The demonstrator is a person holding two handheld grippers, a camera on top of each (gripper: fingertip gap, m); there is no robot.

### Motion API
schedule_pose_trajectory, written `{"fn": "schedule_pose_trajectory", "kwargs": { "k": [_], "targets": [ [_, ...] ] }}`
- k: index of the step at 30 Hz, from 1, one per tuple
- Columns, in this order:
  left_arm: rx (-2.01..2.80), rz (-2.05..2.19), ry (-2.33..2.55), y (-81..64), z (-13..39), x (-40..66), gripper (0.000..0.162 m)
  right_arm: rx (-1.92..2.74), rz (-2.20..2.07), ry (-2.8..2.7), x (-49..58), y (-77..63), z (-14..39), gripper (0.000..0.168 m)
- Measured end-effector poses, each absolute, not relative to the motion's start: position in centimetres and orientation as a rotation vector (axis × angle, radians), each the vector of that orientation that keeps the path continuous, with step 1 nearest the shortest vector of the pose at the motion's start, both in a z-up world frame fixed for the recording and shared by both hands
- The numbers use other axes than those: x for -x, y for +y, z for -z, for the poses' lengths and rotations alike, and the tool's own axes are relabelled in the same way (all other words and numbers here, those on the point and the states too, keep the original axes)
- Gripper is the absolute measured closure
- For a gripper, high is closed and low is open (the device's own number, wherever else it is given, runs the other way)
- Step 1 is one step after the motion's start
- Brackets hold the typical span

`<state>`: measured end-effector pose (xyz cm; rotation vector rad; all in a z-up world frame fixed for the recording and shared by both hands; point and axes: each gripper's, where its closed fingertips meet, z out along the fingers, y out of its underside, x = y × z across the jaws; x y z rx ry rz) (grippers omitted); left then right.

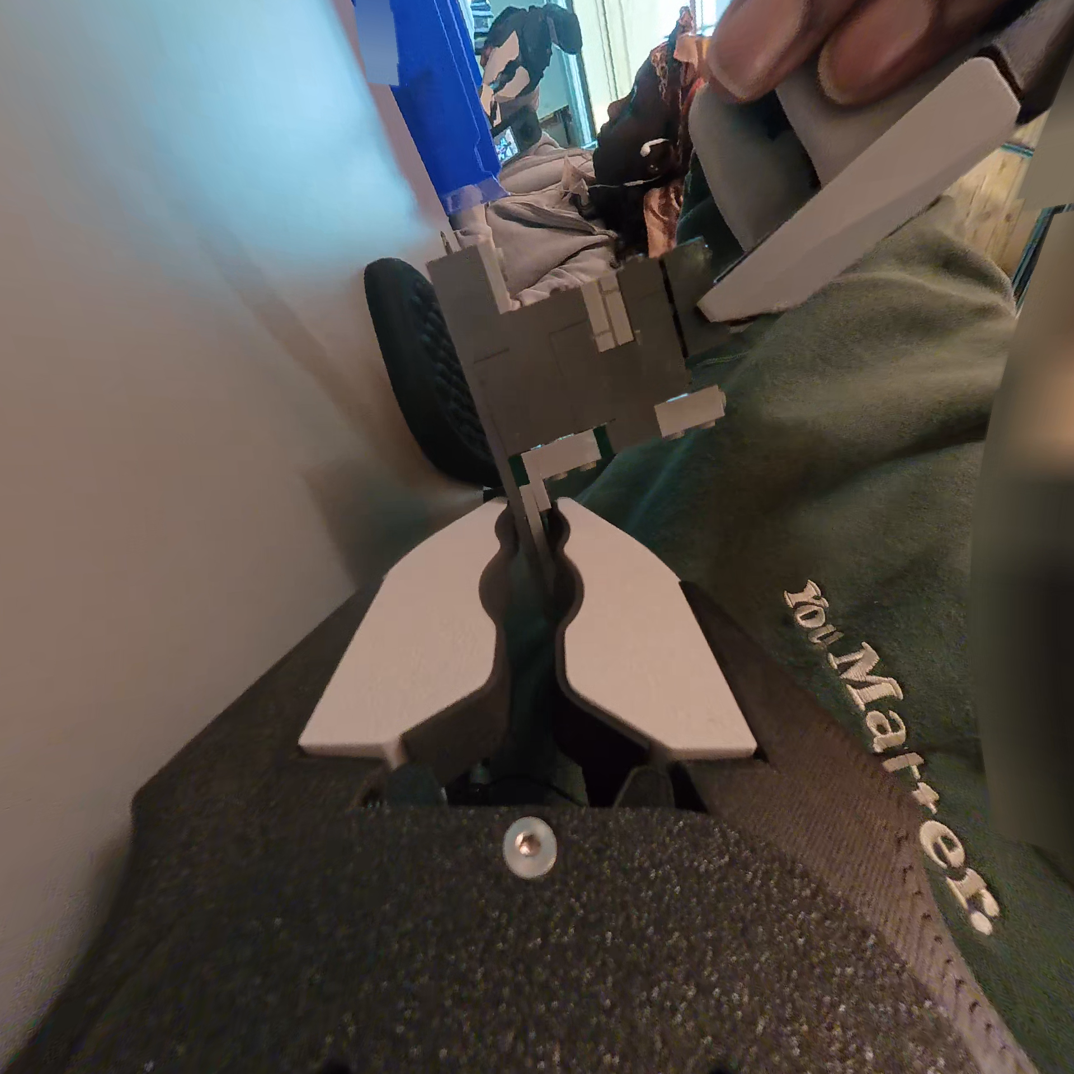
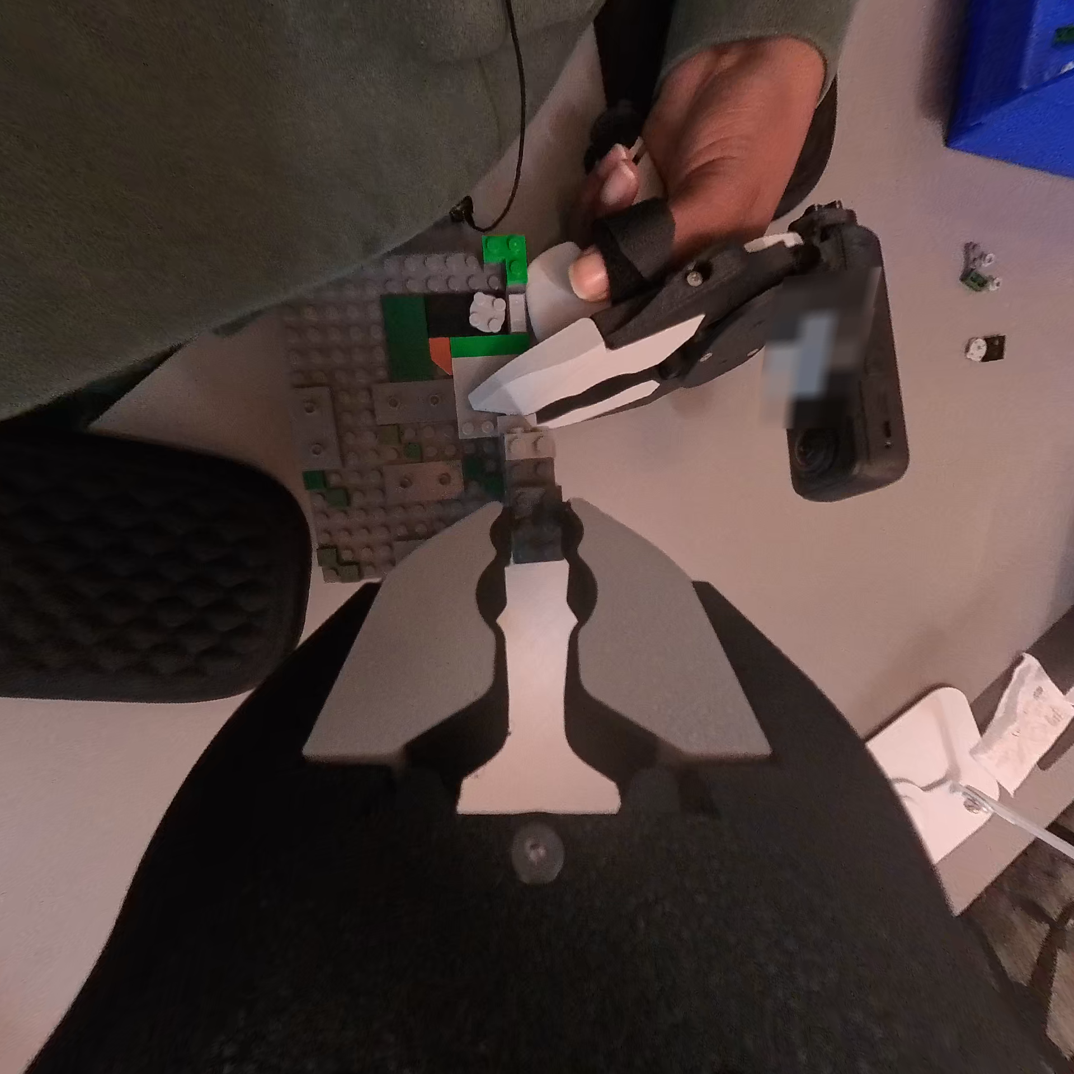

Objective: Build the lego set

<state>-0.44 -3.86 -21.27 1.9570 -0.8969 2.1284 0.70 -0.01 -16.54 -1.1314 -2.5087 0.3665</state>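
Observation:
The lego build (image 2: 378, 418) is a grey studded baseplate with green, black and orange tiles, held up in the air above the white table (image 2: 726, 569). The left wrist view shows its smooth grey underside (image 1: 558, 360). My left gripper (image 1: 534, 517) is shut on the plate's thin edge; it also shows in the right wrist view (image 2: 494, 401), coming in from the right in a hand. My right gripper (image 2: 534, 514) is shut on a small stack of grey bricks (image 2: 530, 465) at the plate's right edge. It also shows in the left wrist view (image 1: 715, 302).
A black mesh chair arm (image 2: 145, 564) is at the left, the person's green sweatshirt (image 2: 232, 145) behind the build. A blue bin (image 2: 1011, 87) stands far right. Small loose lego parts (image 2: 979, 267) lie on the table. A white holder (image 2: 930, 755) and a plastic bag (image 2: 1028, 720) are at the lower right. One gripper's finger ends stand about 7 cm off the other's.

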Motion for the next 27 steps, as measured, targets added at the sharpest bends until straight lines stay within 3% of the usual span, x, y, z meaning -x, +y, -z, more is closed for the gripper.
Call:
{"fn": "schedule_pose_trajectory", "kwargs": {
  "k": [27],
  "targets": [
    [-1.931,-2.139,-0.836,-3.73,21.27,0.45,0.152,1.118,-0.269,-2.488,-0.87,0.58,16.6,0.15]
  ]
}}
